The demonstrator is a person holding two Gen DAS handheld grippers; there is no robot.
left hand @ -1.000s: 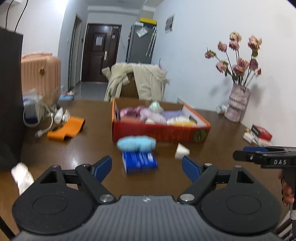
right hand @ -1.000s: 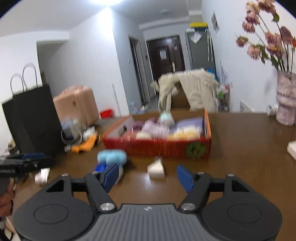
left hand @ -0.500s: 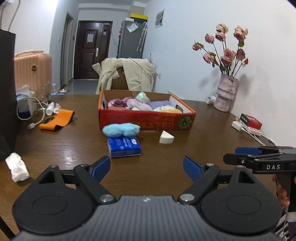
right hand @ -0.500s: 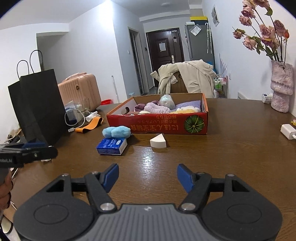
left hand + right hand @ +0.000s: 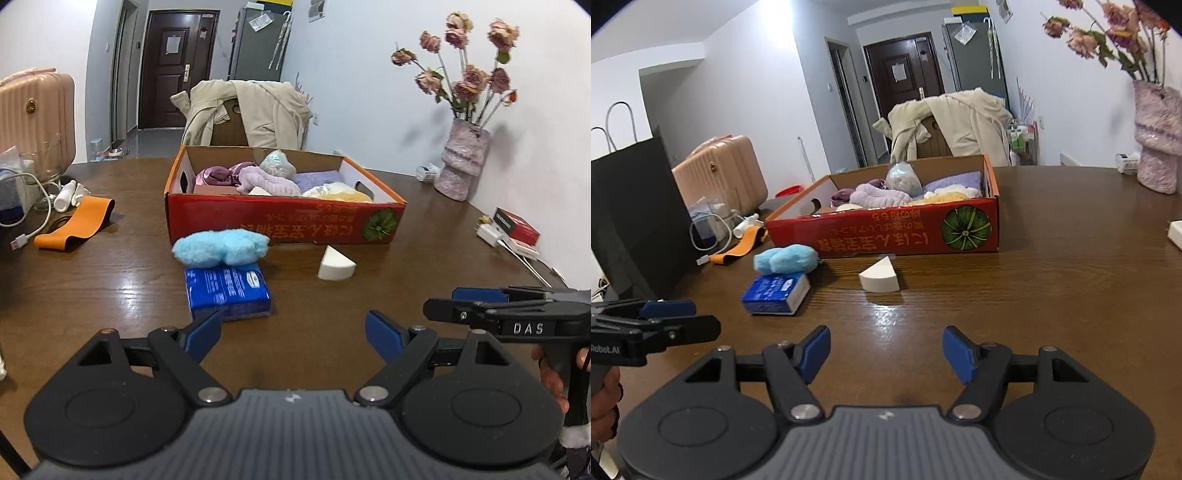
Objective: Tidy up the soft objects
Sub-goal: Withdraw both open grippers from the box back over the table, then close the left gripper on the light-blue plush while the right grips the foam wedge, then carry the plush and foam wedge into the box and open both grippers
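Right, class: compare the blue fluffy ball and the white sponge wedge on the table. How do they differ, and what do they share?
The fluffy ball is light blue and fuzzy; the sponge wedge is white and smooth. The ball is a rounded, lumpy shape; the wedge has flat faces and a curved edge. The ball touches the tissue pack; the wedge stands alone. Both lie on the table in front of the red box, outside it.

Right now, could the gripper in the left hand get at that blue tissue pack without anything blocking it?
Probably yes. The left gripper is open and empty, and the blue tissue pack lies just ahead of its fingers on bare table. The fluffy blue ball sits behind the pack, not between.
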